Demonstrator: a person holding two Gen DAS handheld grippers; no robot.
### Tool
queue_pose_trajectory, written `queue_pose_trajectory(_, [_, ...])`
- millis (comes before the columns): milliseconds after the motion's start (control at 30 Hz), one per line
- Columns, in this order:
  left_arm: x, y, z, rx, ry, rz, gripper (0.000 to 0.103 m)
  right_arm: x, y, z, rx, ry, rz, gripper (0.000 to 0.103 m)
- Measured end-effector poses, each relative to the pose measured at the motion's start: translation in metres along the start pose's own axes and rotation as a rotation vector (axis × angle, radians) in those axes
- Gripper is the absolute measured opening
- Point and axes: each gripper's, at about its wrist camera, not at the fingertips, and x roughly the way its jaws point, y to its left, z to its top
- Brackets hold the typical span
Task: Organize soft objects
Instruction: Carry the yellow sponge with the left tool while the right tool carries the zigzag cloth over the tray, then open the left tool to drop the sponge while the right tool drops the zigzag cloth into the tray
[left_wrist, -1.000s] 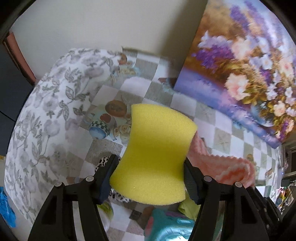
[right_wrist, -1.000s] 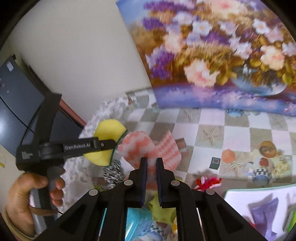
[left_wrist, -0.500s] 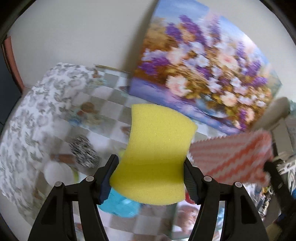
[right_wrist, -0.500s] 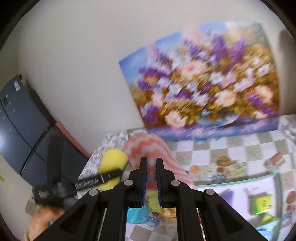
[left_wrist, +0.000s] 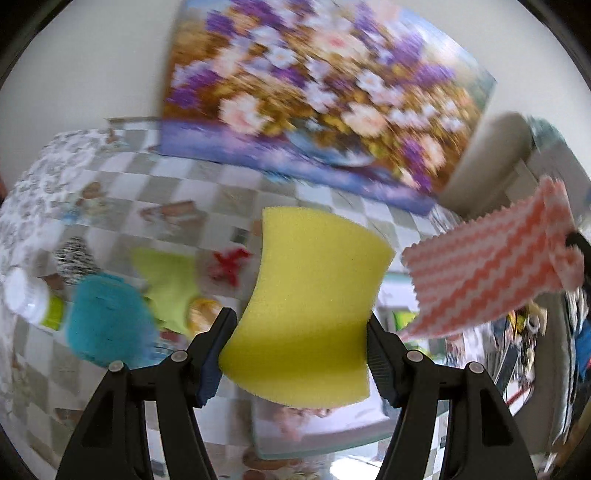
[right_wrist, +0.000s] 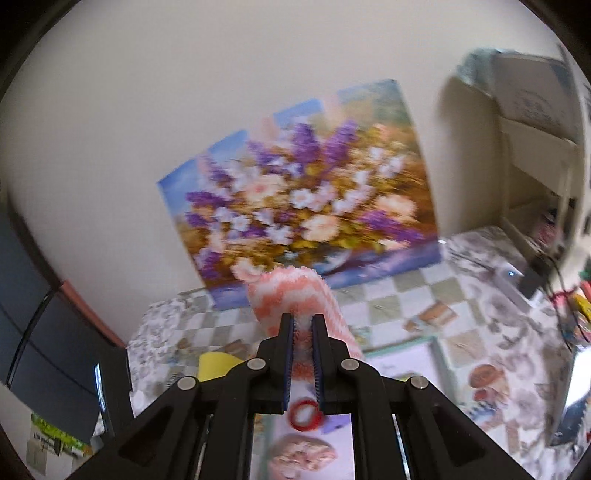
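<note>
My left gripper (left_wrist: 299, 332) is shut on a yellow sponge (left_wrist: 310, 295) and holds it in the air above the checked tablecloth. To its right hangs a pink and white zigzag cloth (left_wrist: 491, 269), pinched at its far corner by my right gripper. In the right wrist view that gripper (right_wrist: 303, 326) is shut on the cloth (right_wrist: 295, 295), which drapes over its fingertips. The yellow sponge (right_wrist: 214, 363) shows low on the left there. Both views are blurred.
On the table lie a teal cloth (left_wrist: 107, 317), a lime cloth (left_wrist: 166, 280), a red item (left_wrist: 231, 262), a zebra-patterned item (left_wrist: 74, 258) and a white bottle (left_wrist: 26, 299). A pale tray (right_wrist: 399, 350) below holds a red ring (right_wrist: 304, 413). A flower painting (right_wrist: 303, 206) leans on the wall.
Both grippers have swung right and upward with their loads. The pink cloth has left the table and now hangs in the air. The tray has come into view beneath them.
</note>
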Motion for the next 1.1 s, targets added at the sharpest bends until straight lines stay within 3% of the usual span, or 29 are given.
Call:
queue_pose_trajectory(267, [0.061, -0.008, -0.019, 0.011, 0.121, -0.011, 0.068, 0.045, -0.044, -0.017, 0.089, 0.15, -0.077, 0.01])
queue_pose_trajectory(600, [0.09, -0.005, -0.016, 0.015, 0.148, -0.003, 0.069, 0.123, -0.07, -0.069, 0.08, 0.432, -0.233, 0.01])
queue_pose_trajectory(800, [0.105, 0.0, -0.013, 0.007, 0.163, 0.009, 0.069, 0.146, -0.081, -0.086, 0.085, 0.525, -0.27, 0.014])
queue_pose_trajectory(933, [0.107, 0.0, -0.01, 0.002, 0.161, 0.003, 0.07, 0.145, -0.081, -0.083, 0.083, 0.525, -0.287, 0.014])
queue_pose_trajectory(1000, [0.105, -0.002, -0.008, 0.002, 0.161, -0.002, 0.071, 0.143, -0.079, -0.078, 0.071, 0.516, -0.299, 0.02])
queue_pose_trajectory(1100, [0.101, -0.007, -0.007, 0.009, 0.164, -0.004, 0.074, 0.136, -0.075, -0.069, 0.053, 0.492, -0.323, 0.047])
